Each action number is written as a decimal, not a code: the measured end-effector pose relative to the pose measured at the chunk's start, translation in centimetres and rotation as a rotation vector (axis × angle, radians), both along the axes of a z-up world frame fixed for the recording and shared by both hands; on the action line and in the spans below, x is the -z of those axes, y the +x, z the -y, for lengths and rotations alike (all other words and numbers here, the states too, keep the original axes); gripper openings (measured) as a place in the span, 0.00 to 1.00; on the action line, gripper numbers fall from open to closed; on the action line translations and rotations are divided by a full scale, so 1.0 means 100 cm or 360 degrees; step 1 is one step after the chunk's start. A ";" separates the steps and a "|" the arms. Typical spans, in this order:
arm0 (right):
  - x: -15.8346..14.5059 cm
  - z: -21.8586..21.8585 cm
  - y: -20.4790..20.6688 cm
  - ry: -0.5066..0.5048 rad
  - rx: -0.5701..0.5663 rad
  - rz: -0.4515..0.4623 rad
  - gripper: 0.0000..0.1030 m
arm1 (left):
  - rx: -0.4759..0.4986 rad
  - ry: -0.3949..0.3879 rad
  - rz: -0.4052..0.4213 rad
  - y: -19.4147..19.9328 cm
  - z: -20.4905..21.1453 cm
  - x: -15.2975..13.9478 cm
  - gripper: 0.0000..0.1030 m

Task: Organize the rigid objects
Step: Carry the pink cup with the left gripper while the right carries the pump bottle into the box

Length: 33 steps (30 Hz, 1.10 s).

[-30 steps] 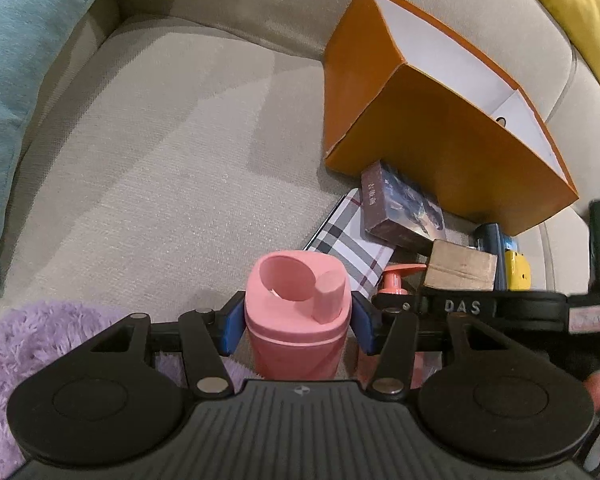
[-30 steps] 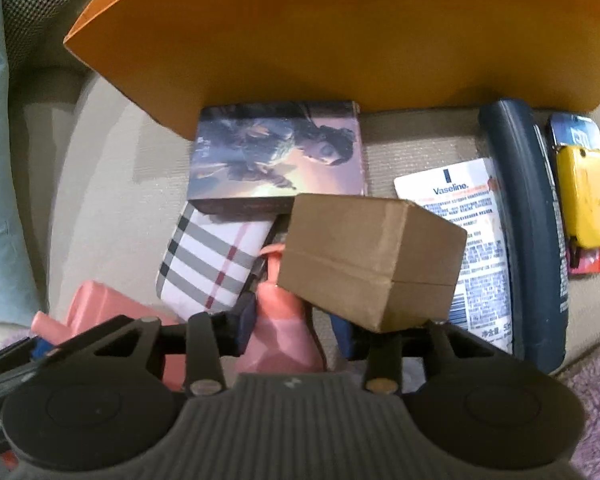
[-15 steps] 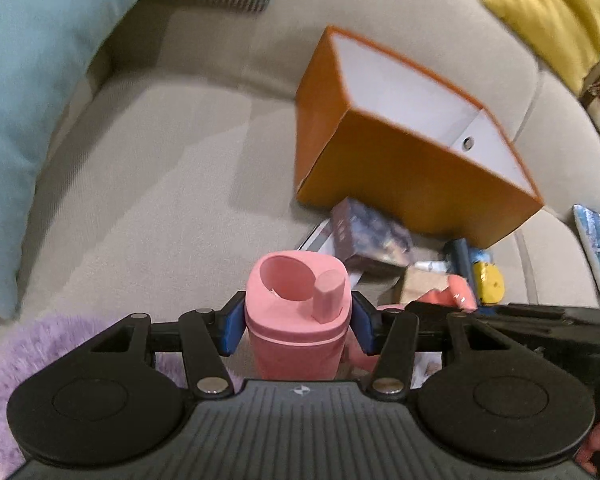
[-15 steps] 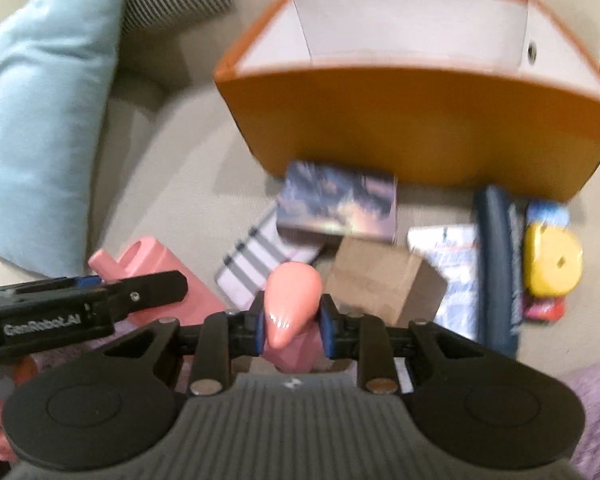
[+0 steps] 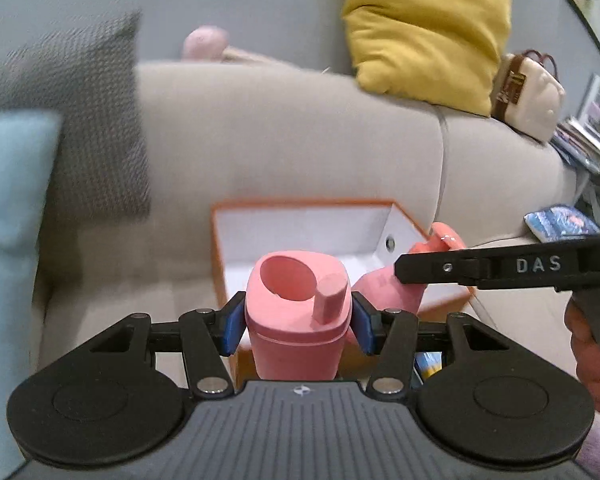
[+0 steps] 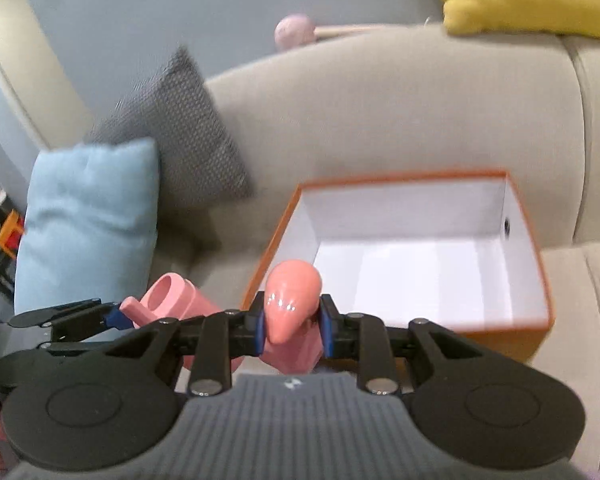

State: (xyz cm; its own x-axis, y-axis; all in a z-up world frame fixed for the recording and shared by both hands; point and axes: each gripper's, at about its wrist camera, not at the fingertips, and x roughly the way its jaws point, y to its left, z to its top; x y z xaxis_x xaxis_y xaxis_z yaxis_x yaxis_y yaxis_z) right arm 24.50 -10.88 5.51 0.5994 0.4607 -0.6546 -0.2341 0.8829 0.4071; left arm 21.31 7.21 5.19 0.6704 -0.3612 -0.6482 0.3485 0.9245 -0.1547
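Both claws carried pink items toward the orange box [image 6: 396, 178].

The left claw [image 5: 296, 322] was closed on a pink cup [image 5: 296, 312], and the right claw [image 6: 292, 330] was closed on a pink pump bottle [image 6: 292, 300], each lifted near the box, probably for dropping in.

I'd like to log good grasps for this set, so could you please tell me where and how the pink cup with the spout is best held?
Grip the pink cup across its body just below the lid seam, coming in level from the side, as the left gripper does now. The flanks there look flat and roughly parallel, so the fingers sit flush, and the spout stays clear on top.
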 end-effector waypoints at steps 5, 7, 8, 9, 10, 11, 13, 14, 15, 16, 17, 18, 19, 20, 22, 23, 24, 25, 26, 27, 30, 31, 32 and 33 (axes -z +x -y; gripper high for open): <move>0.027 0.012 0.061 -0.0014 0.0070 -0.0060 0.26 | 0.0173 0.0168 0.0029 0.062 0.028 0.020 0.59; 0.043 0.016 0.086 0.0020 0.0104 -0.0120 0.26 | 0.0253 0.0204 0.0058 0.083 0.034 0.035 0.59; 0.051 0.017 0.098 0.0027 0.0108 -0.0139 0.26 | 0.0279 0.0234 0.0052 0.093 0.037 0.042 0.59; 0.058 0.016 0.107 0.0022 0.0112 -0.0144 0.26 | 0.0291 0.0284 0.0035 0.105 0.041 0.050 0.59; 0.063 0.014 0.116 0.0009 0.0115 -0.0143 0.26 | 0.0302 0.0334 0.0024 0.116 0.044 0.059 0.59; 0.068 0.011 0.124 -0.0015 0.0102 -0.0136 0.26 | 0.0322 0.0373 0.0009 0.127 0.047 0.067 0.59; 0.076 0.006 0.139 -0.0055 0.0074 -0.0125 0.26 | 0.0357 0.0421 -0.0021 0.142 0.052 0.080 0.59; 0.081 0.003 0.147 -0.0075 0.0053 -0.0129 0.26 | 0.0385 0.0448 -0.0035 0.148 0.055 0.085 0.59; 0.087 0.000 0.152 -0.0085 0.0038 -0.0140 0.26 | 0.0407 0.0476 -0.0045 0.151 0.055 0.090 0.59; 0.093 -0.003 0.160 -0.0093 0.0024 -0.0157 0.26 | 0.0420 0.0509 -0.0054 0.154 0.056 0.095 0.59; 0.098 -0.005 0.166 -0.0102 0.0017 -0.0169 0.26 | 0.0430 0.0546 -0.0061 0.157 0.059 0.099 0.59; 0.103 -0.007 0.171 -0.0107 0.0012 -0.0181 0.26 | 0.0441 0.0580 -0.0064 0.159 0.061 0.104 0.59; 0.108 -0.008 0.174 -0.0109 0.0008 -0.0189 0.26 | 0.0454 0.0604 -0.0072 0.162 0.063 0.108 0.59; 0.112 -0.009 0.179 -0.0111 0.0004 -0.0198 0.26 | 0.0465 0.0624 -0.0087 0.165 0.065 0.112 0.59; 0.118 -0.011 0.184 -0.0118 -0.0009 -0.0212 0.26 | 0.0477 0.0667 -0.0100 0.168 0.068 0.118 0.59; 0.121 -0.012 0.186 -0.0120 -0.0011 -0.0218 0.26 | 0.0480 0.0694 -0.0100 0.168 0.069 0.120 0.59; 0.123 -0.013 0.188 -0.0120 -0.0012 -0.0219 0.26 | 0.0484 0.0732 -0.0095 0.165 0.072 0.123 0.60; 0.124 -0.012 0.189 -0.0119 -0.0013 -0.0218 0.26 | 0.0491 0.0765 -0.0093 0.164 0.073 0.125 0.60; 0.126 -0.013 0.190 -0.0117 -0.0013 -0.0216 0.26 | 0.0502 0.0790 -0.0087 0.162 0.074 0.128 0.60; 0.128 -0.014 0.192 -0.0118 -0.0012 -0.0214 0.26 | 0.0511 0.0808 -0.0086 0.161 0.076 0.130 0.60; 0.134 -0.025 0.194 -0.0155 -0.0024 -0.0212 0.26 | 0.0521 0.0859 -0.0062 0.157 0.081 0.135 0.64; 0.136 -0.027 0.194 -0.0167 -0.0030 -0.0205 0.26 | 0.0532 0.0876 -0.0046 0.155 0.083 0.136 0.64; 0.136 -0.031 0.194 -0.0181 -0.0036 -0.0193 0.26 | 0.0538 0.0893 -0.0039 0.152 0.084 0.138 0.65; 0.136 -0.033 0.193 -0.0194 -0.0039 -0.0181 0.26 | 0.0543 0.0903 -0.0035 0.149 0.089 0.138 0.66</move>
